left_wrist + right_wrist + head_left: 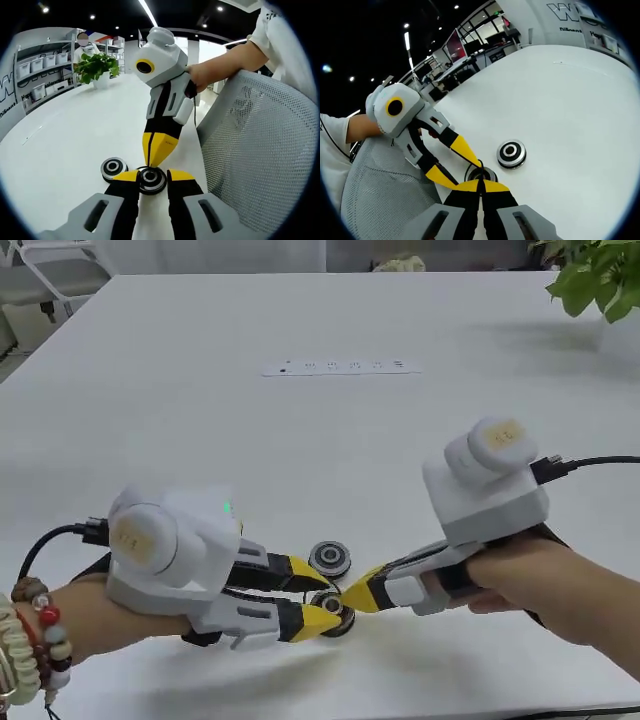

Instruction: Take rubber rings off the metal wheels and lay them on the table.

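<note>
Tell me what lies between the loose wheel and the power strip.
Nothing: in the head view the table is bare from the loose wheel up to the power strip. The left gripper holds the other wheel.

far wheel just behind near wheel on table; power strip beyond

Two small round metal wheels, silver hubs, black rubber rings seated on both rims, flat on white table. Farther wheel lying free. Nearer wheel just beside it, flanked by yellow jaws of left gripper.
</note>
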A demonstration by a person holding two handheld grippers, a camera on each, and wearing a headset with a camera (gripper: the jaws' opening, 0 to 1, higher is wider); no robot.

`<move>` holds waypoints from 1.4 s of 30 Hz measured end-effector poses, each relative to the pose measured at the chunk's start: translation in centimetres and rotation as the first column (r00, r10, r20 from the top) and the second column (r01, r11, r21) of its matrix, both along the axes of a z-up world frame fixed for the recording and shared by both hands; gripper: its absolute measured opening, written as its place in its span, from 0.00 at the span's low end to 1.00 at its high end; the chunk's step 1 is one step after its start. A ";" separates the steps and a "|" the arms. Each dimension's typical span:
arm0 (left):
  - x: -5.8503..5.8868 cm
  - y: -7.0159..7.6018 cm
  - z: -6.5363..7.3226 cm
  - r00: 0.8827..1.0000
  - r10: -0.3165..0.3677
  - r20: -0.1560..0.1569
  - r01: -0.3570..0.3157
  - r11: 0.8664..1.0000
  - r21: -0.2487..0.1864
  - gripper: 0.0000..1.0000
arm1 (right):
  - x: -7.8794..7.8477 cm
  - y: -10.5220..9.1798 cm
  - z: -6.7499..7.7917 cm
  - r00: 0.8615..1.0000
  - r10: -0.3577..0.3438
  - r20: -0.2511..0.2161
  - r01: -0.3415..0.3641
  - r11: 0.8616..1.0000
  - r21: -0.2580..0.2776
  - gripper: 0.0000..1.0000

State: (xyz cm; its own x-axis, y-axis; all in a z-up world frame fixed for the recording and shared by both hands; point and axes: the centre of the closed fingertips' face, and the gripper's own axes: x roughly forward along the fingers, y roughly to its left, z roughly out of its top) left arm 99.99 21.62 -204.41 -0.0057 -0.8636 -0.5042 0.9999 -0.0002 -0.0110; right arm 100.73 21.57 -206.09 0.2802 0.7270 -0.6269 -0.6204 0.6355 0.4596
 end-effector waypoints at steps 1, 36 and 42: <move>-0.1 0.0 0.3 1.000 -0.003 -0.003 0.003 1.000 -0.004 0.24 | 0.0 0.0 0.0 1.000 0.000 -0.001 0.000 1.000 0.001 0.00; -1.1 8.6 9.8 0.983 0.156 0.097 -0.149 0.986 -0.077 0.99 | 1.7 -1.2 4.1 0.991 -0.123 0.056 0.115 0.985 0.125 0.00; -1.1 11.1 9.3 0.966 0.246 0.079 -0.241 0.968 -0.073 0.99 | 1.9 -1.0 4.9 0.989 -0.132 0.072 0.120 0.982 0.144 0.00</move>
State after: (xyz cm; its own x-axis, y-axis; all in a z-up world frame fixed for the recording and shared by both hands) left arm 98.84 32.71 -195.10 0.2501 -0.8632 -0.4386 0.9670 0.2457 0.0679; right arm 102.60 20.54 -201.16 0.4207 0.7609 -0.4940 -0.5783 0.6445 0.5002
